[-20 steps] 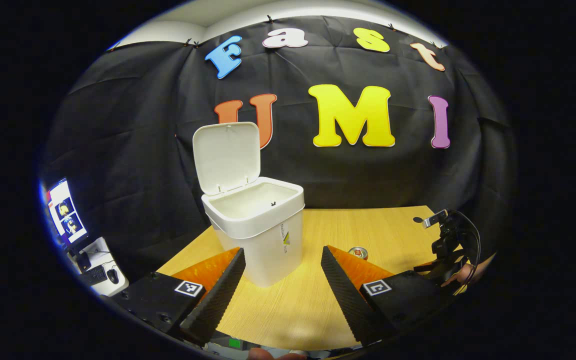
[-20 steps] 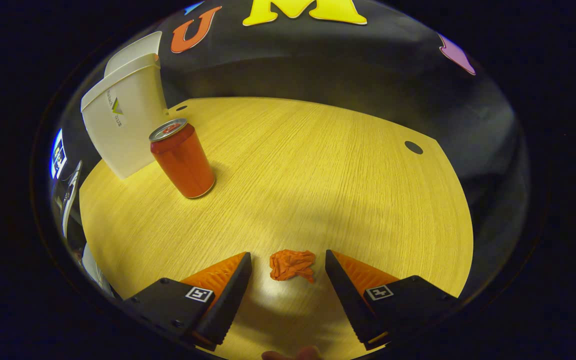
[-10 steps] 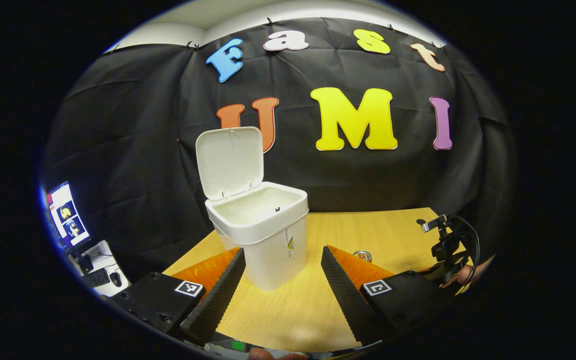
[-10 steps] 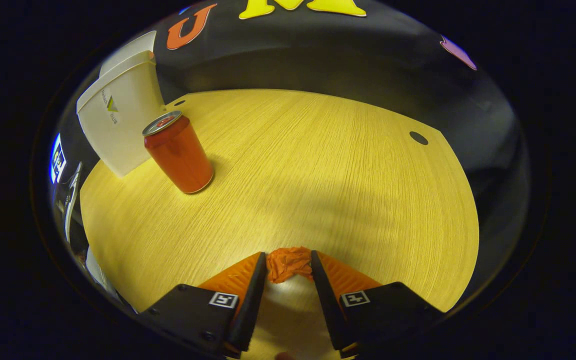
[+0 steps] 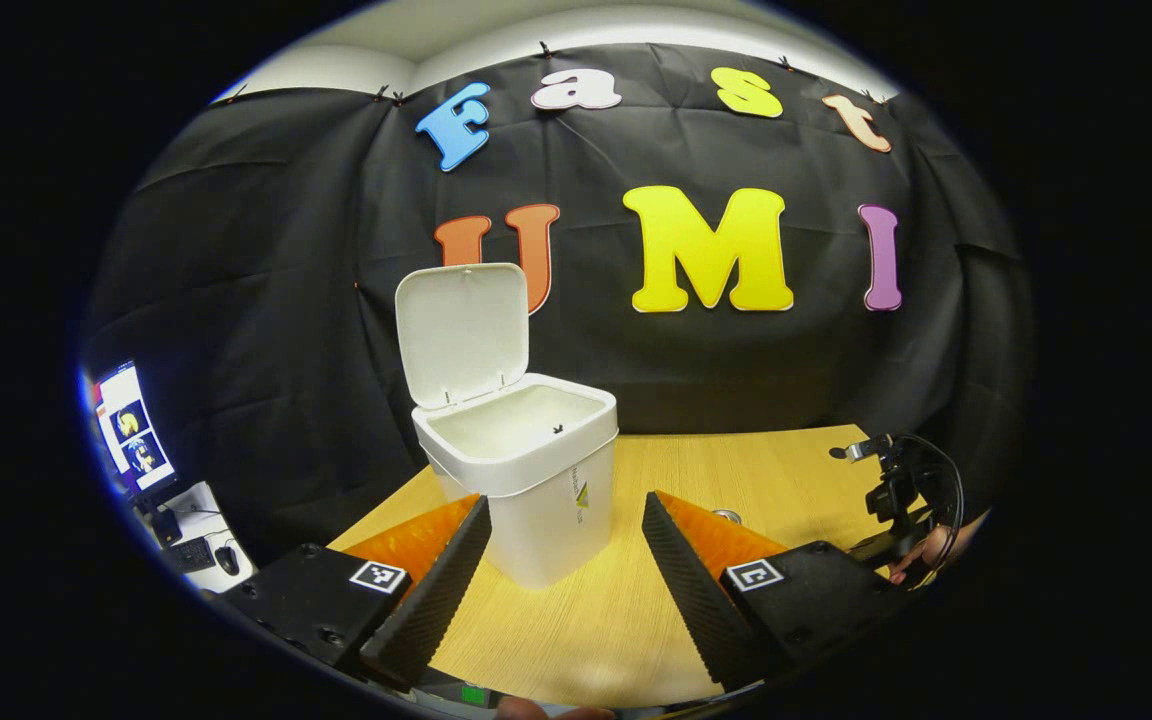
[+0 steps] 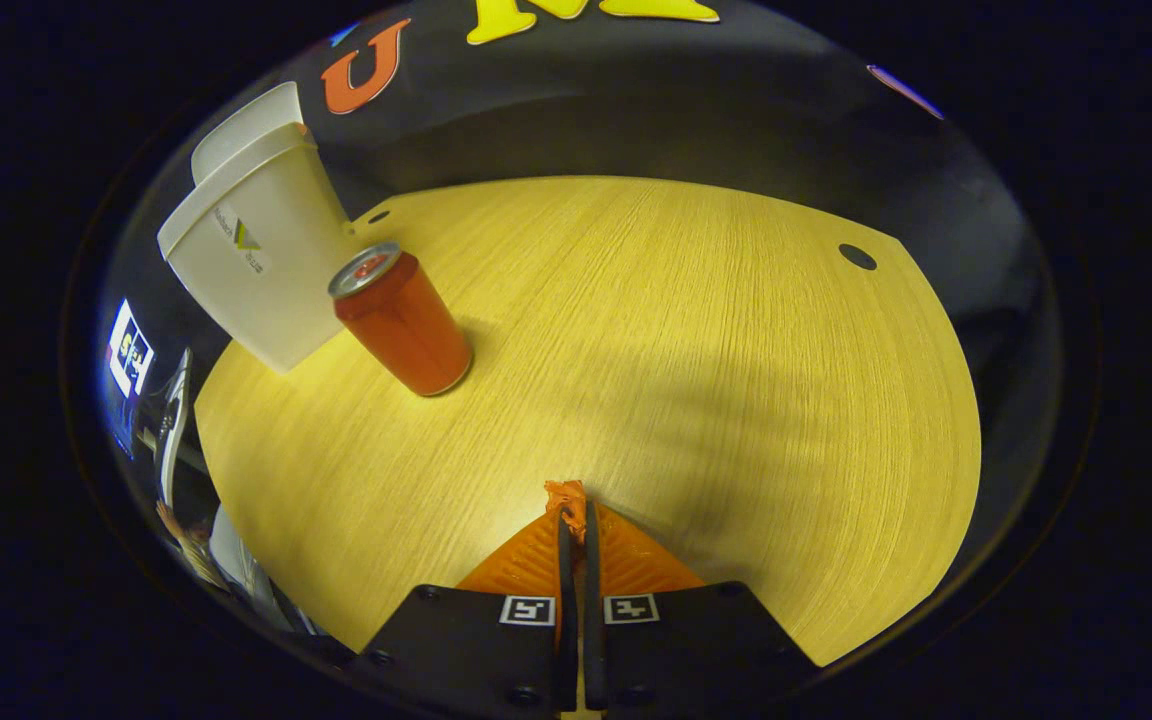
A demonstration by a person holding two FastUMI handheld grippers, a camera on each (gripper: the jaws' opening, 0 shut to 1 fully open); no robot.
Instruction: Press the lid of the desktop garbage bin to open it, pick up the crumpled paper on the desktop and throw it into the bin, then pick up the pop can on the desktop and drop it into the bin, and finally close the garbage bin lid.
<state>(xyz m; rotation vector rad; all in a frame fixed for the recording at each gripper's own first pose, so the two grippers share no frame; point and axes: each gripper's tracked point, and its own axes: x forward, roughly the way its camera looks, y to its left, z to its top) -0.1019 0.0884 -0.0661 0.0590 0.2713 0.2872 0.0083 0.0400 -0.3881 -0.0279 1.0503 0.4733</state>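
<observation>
The white garbage bin point(image 5: 536, 490) stands on the wooden table with its lid point(image 5: 461, 332) tipped up and back. My left gripper point(image 5: 564, 520) is open, close in front of the bin and holding nothing. In the right gripper view my right gripper point(image 6: 573, 512) is shut on the orange crumpled paper point(image 6: 566, 495), squeezed thin, with only a scrap poking out past the tips. The red pop can point(image 6: 403, 322) stands upright beside the bin point(image 6: 256, 262), far ahead on the left. In the left gripper view the can's top point(image 5: 728, 516) peeks over my right finger.
The other gripper with its cable and a hand point(image 5: 904, 500) shows at the table's right edge in the left gripper view. A monitor and keyboard point(image 5: 136, 440) sit off the table at left. The tabletop point(image 6: 696, 340) has a small round hole point(image 6: 857, 257) at back right.
My right gripper closed from wide open onto the crumpled paper, squeezing it flat, and swung slightly. The left gripper stayed open and hardly moved.
</observation>
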